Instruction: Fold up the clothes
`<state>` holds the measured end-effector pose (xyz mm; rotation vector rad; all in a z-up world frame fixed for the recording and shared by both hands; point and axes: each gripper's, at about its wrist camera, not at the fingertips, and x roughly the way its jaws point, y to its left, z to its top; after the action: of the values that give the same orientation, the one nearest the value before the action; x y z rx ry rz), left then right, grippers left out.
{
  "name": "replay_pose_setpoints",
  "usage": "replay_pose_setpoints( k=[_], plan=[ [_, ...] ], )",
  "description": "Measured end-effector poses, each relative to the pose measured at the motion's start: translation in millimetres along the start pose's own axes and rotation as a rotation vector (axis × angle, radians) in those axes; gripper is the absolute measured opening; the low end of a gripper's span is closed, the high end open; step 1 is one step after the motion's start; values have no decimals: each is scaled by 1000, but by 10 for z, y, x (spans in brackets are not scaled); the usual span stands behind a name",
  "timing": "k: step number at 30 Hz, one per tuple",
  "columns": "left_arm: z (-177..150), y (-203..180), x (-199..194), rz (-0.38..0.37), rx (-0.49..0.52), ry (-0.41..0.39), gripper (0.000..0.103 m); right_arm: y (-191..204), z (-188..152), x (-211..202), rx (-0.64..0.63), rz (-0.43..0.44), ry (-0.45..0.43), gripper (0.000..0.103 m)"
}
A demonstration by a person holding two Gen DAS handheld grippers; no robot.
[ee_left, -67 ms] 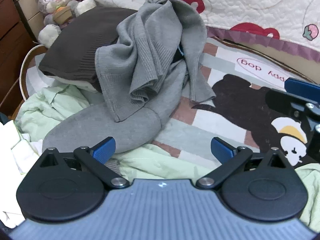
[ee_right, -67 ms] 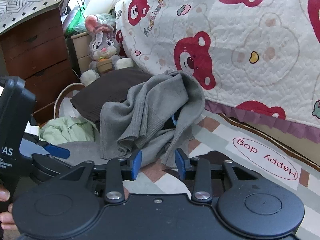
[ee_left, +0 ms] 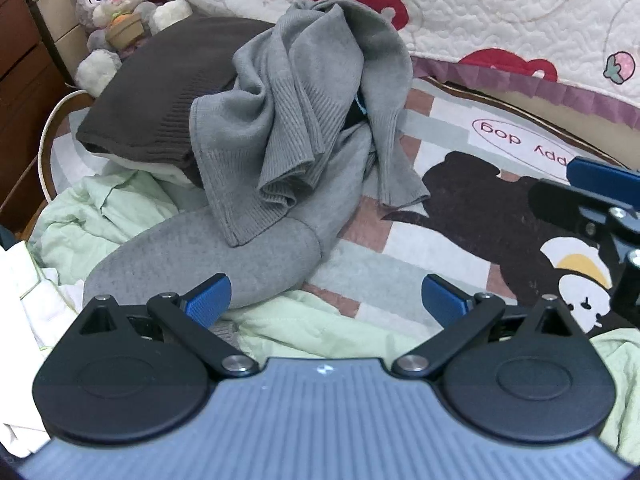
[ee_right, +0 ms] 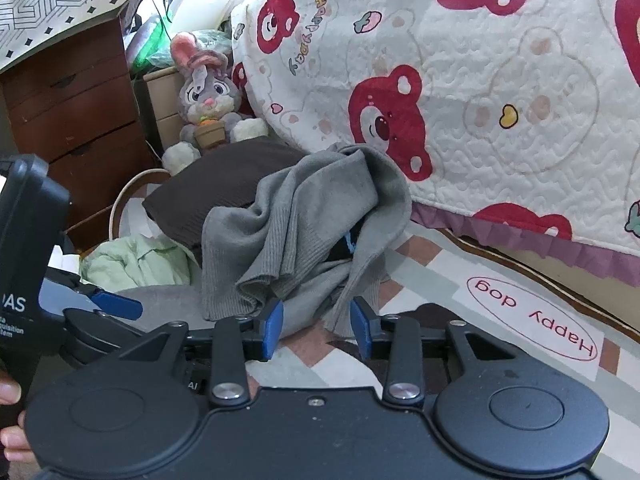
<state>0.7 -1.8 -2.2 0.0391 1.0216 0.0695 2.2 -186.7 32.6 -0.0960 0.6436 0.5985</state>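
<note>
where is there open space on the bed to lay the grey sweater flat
The free patch is the printed sheet right of the grey sweater, bordered by the bear quilt behind and the green garment in front. Left is crowded: the brown sweater, more clothes and the plush rabbit.

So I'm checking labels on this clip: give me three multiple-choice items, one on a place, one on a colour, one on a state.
1. The grey sweater lies
A. heaped against the dark brown garment
B. flat on the quilt
C. inside a drawer

2. The rabbit plush holds a pot that is
A. blue
B. brown
C. white

3. The left tongs are
A. shut on the sweater
B. shut on nothing
C. open, empty

Key: A, its bunched folds overlap the brown cloth; B, the pot is tan-brown; C, the pads stand wide apart, gripping nothing.
</note>
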Motion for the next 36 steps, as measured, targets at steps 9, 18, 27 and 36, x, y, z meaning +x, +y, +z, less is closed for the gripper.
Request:
replay_pose_setpoints(
  k=[9, 18, 27, 36],
  plan=[
    [-23, 63, 18, -36, -22, -5, 103, 74, -43, -9, -21, -19, 6, 44],
    [-39, 79, 36, -42, -23, 3, 103, 26, -16, 46, -9, -12, 18, 45],
    [-9, 42, 49, -21, -40, 15, 103, 28, -27, 60, -8, -18, 24, 47],
    [-22, 60, 64, -15, -56, 22, 103, 13, -37, 76, -4, -24, 31, 48]
  ],
)
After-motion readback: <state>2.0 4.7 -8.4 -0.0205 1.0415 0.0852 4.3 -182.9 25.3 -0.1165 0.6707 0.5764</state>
